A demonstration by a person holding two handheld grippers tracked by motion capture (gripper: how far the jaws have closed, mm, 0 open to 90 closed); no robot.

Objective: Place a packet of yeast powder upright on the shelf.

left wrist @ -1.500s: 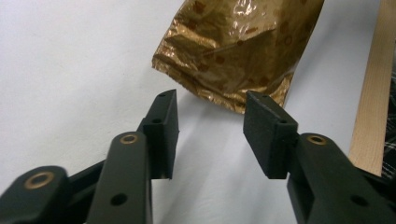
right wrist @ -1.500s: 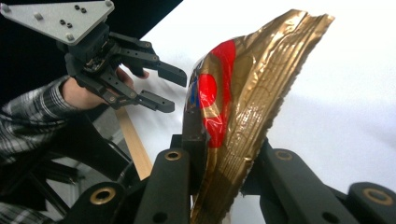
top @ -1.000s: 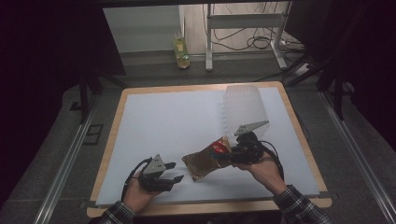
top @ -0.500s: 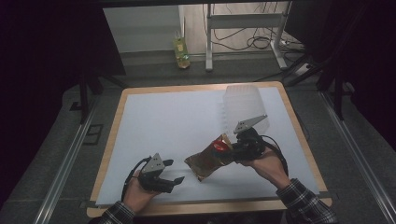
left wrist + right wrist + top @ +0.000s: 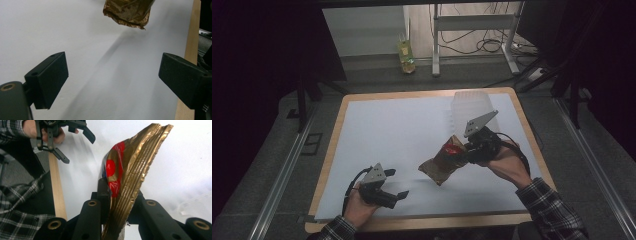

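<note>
Since the earlier frame, the gold snack bag (image 5: 443, 162) was lifted slightly off the white table (image 5: 392, 135) by the right gripper (image 5: 468, 149), whose jaws were clamped on the crimped seal. The left gripper (image 5: 398, 196) had just been opening; its jaws stood wide, nothing between them.

Risk noted: the bag was held by one thin end only, so a slip or swing could be caused by a quick move. A clear container (image 5: 472, 106), probably a stack of cups, stood at 12 o'clock from the right gripper, near enough to be knocked. Open room lay toward 10 o'clock; the wooden edge (image 5: 422, 221) ran close at 6 o'clock.
</note>
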